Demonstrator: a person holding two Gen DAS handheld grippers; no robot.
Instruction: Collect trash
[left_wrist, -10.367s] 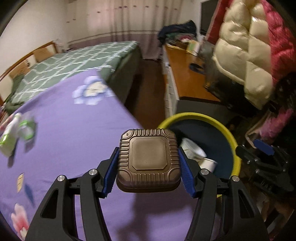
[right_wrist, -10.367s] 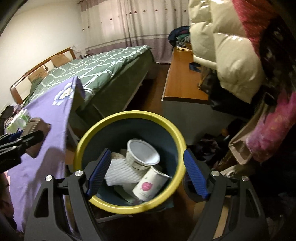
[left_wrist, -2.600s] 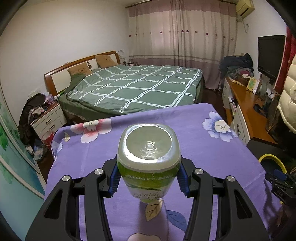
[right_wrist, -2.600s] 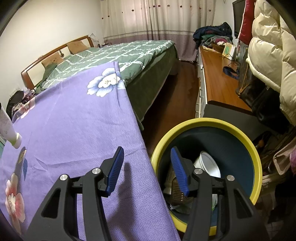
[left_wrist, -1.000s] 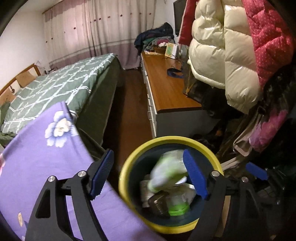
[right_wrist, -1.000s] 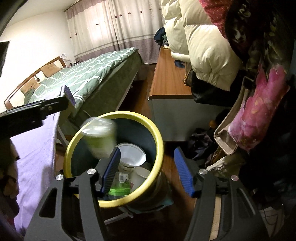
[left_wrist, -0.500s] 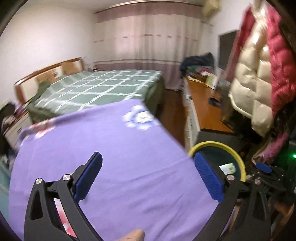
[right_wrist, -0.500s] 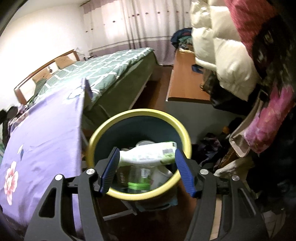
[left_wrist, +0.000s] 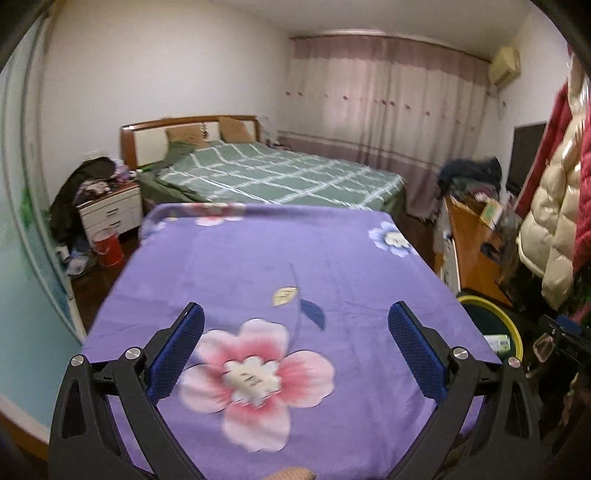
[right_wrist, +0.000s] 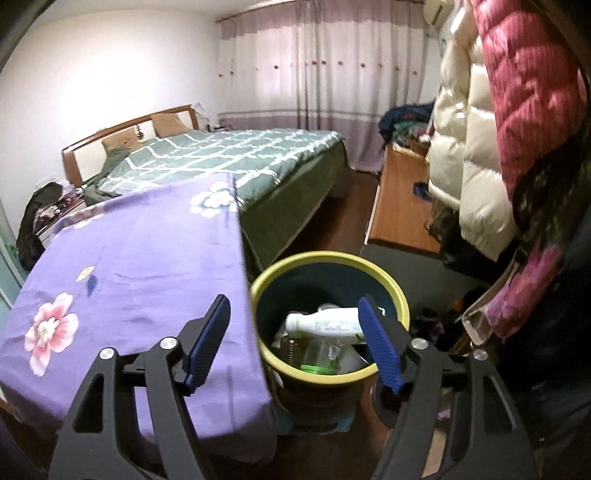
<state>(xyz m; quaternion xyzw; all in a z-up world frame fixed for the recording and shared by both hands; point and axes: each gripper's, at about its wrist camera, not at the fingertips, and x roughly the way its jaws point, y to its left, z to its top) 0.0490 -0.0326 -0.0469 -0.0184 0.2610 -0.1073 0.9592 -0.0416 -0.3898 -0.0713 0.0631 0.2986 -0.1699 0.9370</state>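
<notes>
Left gripper (left_wrist: 295, 345) swung back over purple tablecloth (left_wrist: 295, 266); white bottle (right_wrist: 325, 323) now binned.
Both grippers released, right gripper (right_wrist: 293, 343) just widening above yellow-rimmed bin (right_wrist: 328, 258) beside the table edge.

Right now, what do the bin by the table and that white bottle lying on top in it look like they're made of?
Bin: probably moulded plastic, a smooth dark wall with a matte yellow rim and an even round shape. White bottle: likely opaque plastic, smooth with a slight sheen and a printed green label; a coated carton cannot be ruled out.
</notes>
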